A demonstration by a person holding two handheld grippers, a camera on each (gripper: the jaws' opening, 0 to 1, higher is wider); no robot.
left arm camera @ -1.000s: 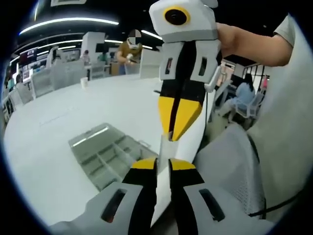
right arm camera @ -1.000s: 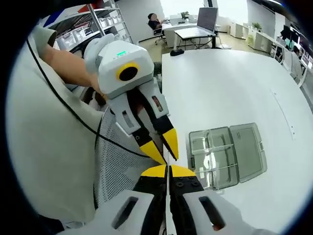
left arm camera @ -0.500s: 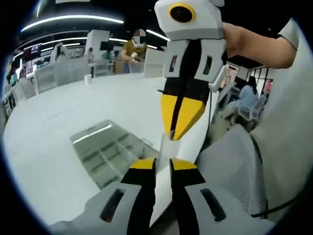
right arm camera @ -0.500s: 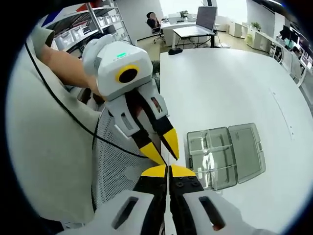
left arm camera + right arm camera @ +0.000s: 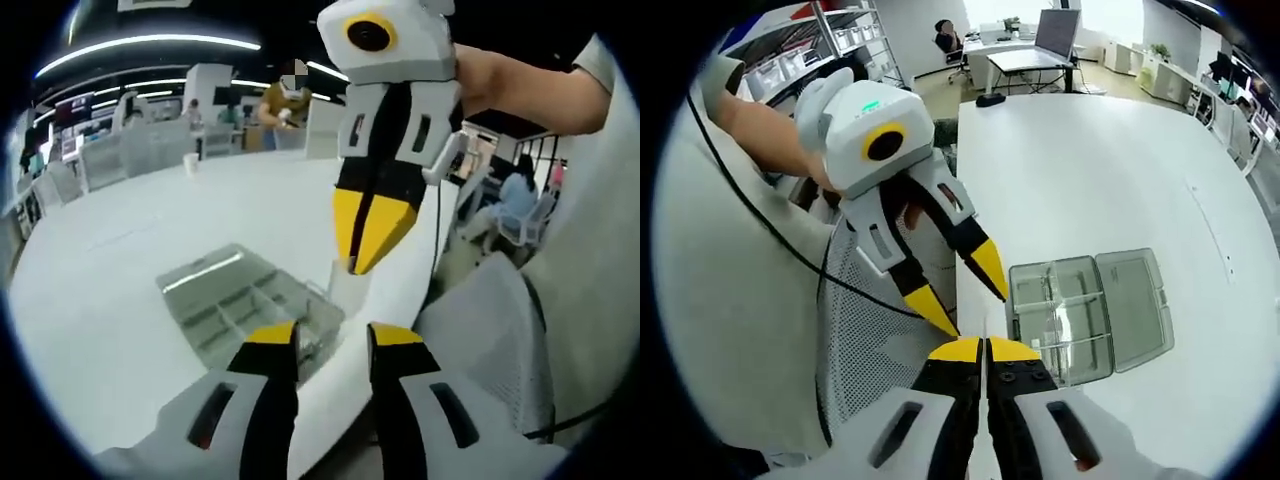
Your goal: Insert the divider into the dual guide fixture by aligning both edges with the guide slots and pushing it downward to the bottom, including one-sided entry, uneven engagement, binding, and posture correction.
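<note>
Your left hand-held gripper [image 5: 332,345] is released; your right hand-held gripper [image 5: 364,258] is clenched on the divider [image 5: 345,292] above the bench [image 5: 1090,190] edge. Next, carry it over the fixture [image 5: 1080,312] and align both edges

This is an open-plan office or lab hall. Long white tables [image 5: 1110,170] stand in rows under ceiling strip lights [image 5: 140,42]; a monitor [image 5: 1054,32] sits on a far desk, storage racks with bins [image 5: 830,35] line one side, and seated people [image 5: 512,195] work at desks.
</note>
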